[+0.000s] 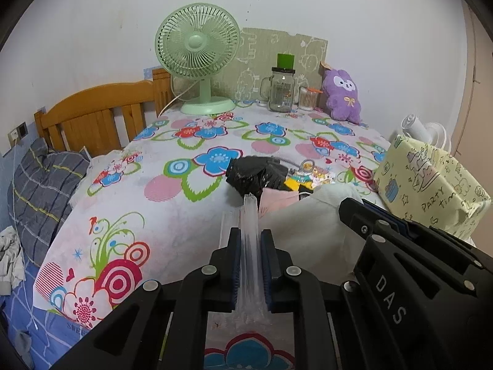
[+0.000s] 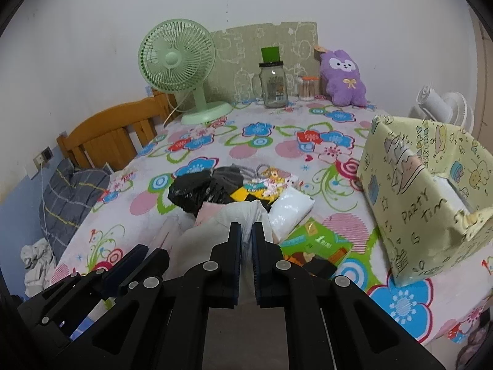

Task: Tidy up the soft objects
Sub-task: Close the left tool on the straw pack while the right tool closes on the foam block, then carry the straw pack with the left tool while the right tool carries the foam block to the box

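My left gripper (image 1: 250, 237) is shut on a clear plastic bag (image 1: 250, 252), pinching its bunched edge above the flowered table. My right gripper (image 2: 246, 231) is shut on the same white-and-clear plastic bag (image 2: 246, 212); in the left wrist view it (image 1: 348, 206) comes in from the right, over the bag's white body (image 1: 308, 225). Behind the bag lie a black plastic bag (image 2: 197, 192), a pink packet (image 2: 207, 212), a white pouch (image 2: 291, 209), a green packet (image 2: 317, 243) and small patterned cloths (image 2: 274, 182). A purple plush rabbit (image 2: 343, 77) sits at the back right.
A yellow paper-wrapped open box (image 2: 409, 191) stands on the right. At the back stand a green fan (image 2: 177, 67), a glass jar mug (image 2: 272, 86), a cotton-swab jar (image 2: 306, 88). A wooden headboard (image 2: 114, 135) and grey pillow (image 2: 67, 197) are left of the table.
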`<state>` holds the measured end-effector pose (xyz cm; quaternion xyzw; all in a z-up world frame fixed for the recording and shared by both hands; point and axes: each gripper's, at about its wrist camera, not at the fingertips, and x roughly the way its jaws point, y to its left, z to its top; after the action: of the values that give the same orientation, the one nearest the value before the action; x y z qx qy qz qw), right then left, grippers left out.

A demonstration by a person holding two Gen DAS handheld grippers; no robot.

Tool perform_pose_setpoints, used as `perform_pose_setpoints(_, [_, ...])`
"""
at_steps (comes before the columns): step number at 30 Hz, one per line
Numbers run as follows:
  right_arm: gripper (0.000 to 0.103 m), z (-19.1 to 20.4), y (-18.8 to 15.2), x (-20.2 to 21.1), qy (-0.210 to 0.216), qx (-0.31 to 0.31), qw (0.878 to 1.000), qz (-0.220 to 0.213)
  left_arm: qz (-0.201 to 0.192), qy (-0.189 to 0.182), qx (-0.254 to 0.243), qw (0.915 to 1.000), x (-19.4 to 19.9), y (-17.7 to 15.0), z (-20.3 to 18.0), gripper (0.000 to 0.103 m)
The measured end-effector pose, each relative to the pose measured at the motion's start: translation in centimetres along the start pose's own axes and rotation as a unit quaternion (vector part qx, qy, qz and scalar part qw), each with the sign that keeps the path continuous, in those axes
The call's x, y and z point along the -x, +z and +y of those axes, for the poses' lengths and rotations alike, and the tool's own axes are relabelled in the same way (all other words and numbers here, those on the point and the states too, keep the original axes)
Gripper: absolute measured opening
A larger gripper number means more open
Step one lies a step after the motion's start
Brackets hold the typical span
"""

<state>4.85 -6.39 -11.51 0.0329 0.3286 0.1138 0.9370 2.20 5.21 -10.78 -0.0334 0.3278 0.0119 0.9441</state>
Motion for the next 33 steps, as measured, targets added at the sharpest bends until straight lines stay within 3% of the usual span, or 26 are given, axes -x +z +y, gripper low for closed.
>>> perform_pose_setpoints(33, [0.009, -4.2, 7.0, 7.1, -0.036, -0.007, 0.997, -0.067, -0.061, -0.034, -0.019, 0.9974, 4.3, 6.7, -5.8, 0.010])
